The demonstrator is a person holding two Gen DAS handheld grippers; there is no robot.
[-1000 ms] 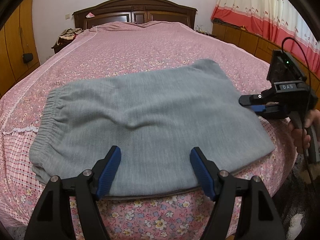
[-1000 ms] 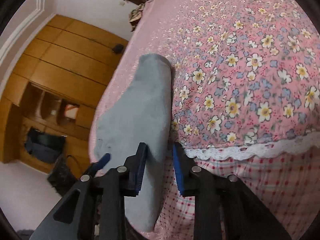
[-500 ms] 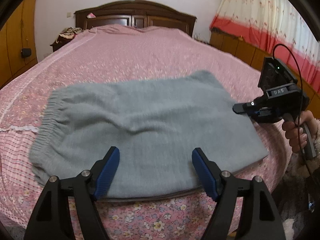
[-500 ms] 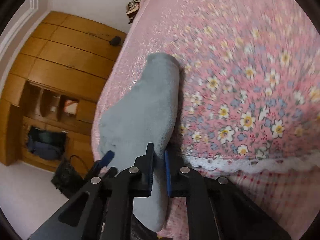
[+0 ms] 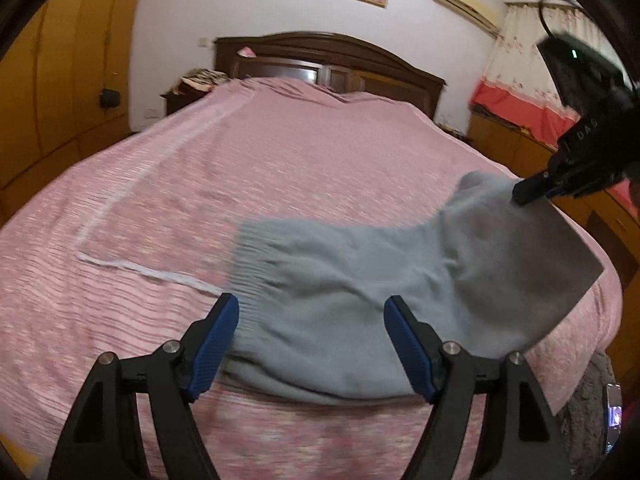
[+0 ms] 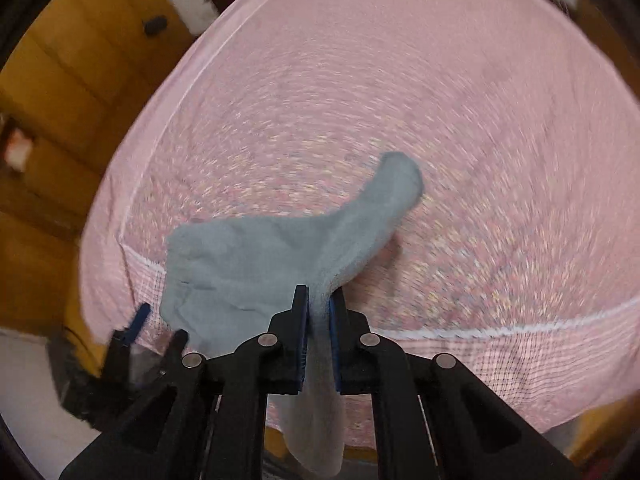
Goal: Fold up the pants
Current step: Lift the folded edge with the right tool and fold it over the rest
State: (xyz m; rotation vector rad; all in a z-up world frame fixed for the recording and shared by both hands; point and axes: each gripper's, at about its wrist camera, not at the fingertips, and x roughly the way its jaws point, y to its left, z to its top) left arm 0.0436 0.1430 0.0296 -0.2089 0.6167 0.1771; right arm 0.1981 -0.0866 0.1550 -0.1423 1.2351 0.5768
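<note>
A moment ago the soft grey knit pants point(image 5: 360, 292) lay flat on the pink flowery bed cover point(image 5: 280, 168), but now the right gripper point(image 6: 319, 312), pinched tight on their right end, has lifted it for folding, while the left gripper point(image 5: 312, 344) waits with fingers wide apart.

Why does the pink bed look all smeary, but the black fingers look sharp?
Right wrist view: the bedspread smears in circular streaks, motion blur, while the right gripper pinching the grey pants stays crisp. Left wrist view: the bedspread streaks sideways; the left gripper looks sharp.
</note>
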